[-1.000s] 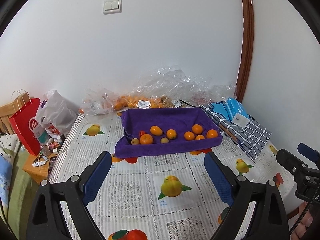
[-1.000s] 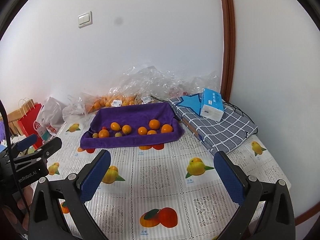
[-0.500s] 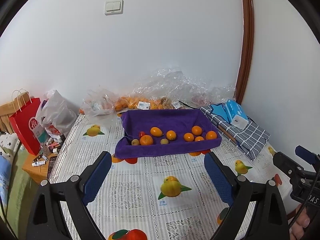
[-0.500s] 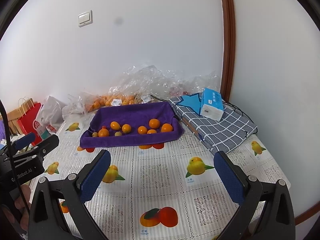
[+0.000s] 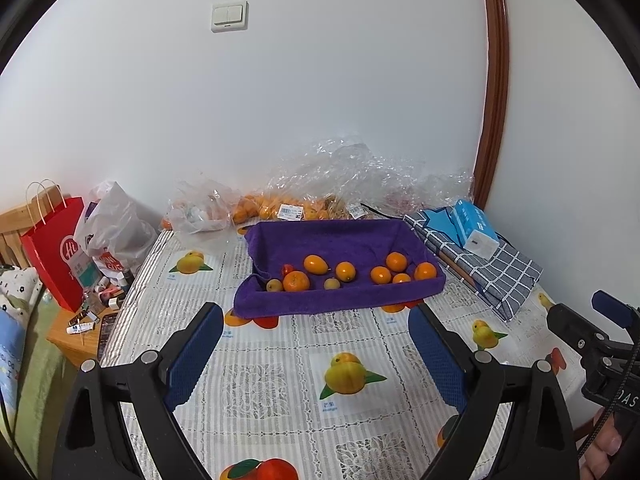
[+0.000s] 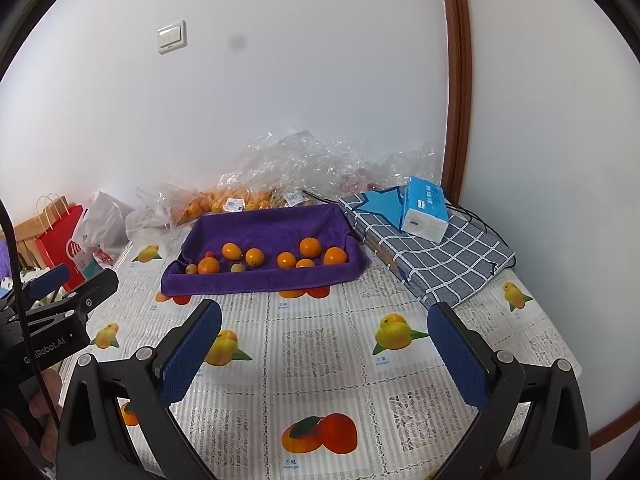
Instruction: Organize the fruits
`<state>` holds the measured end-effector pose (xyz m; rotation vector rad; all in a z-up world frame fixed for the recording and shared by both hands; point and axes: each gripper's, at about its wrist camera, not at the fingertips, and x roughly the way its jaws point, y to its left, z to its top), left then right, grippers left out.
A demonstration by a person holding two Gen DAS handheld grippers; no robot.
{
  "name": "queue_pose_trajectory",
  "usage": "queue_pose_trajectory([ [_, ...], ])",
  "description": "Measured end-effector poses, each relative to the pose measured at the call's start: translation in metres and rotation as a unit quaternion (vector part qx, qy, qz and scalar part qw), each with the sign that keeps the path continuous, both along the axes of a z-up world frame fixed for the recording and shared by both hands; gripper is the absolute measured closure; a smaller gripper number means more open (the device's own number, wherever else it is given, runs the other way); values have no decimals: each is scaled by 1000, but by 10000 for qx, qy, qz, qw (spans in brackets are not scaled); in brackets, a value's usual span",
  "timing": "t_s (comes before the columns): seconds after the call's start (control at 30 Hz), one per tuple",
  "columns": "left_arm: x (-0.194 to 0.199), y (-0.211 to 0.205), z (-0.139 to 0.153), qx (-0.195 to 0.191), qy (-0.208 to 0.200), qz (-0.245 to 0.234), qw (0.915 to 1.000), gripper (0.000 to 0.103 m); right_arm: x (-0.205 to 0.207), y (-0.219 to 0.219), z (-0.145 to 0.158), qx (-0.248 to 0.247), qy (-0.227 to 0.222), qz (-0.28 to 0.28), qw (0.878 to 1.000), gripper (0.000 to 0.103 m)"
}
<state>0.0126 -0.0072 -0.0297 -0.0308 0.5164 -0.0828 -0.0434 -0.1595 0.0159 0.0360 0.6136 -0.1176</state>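
A purple cloth-lined tray [image 5: 332, 302] [image 6: 256, 282] sits toward the back of the table. It holds several orange fruits [image 5: 296, 281] [image 6: 310, 246], two small yellowish ones and a small red one [image 5: 287, 269]. My left gripper [image 5: 316, 344] is open and empty, held above the table in front of the tray. My right gripper [image 6: 324, 344] is open and empty, also in front of the tray, further right. Each gripper shows at the edge of the other's view.
Clear plastic bags [image 5: 344, 184] with more oranges [image 5: 260, 210] lie against the wall behind the tray. A folded checked cloth [image 6: 436, 256] with a blue tissue pack [image 6: 424, 212] lies right. A red paper bag [image 5: 56, 240] and clutter stand left, off the table.
Both grippers have drifted slightly; the tray sits a little lower and closer in the left view. Both stay open and empty.
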Motion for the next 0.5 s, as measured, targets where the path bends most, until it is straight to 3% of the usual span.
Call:
queue_pose_trajectory([
  [0.5,-1,3,2,-20,-15,19,10000,9,2,3,-3,-21,19,9,10000,2],
])
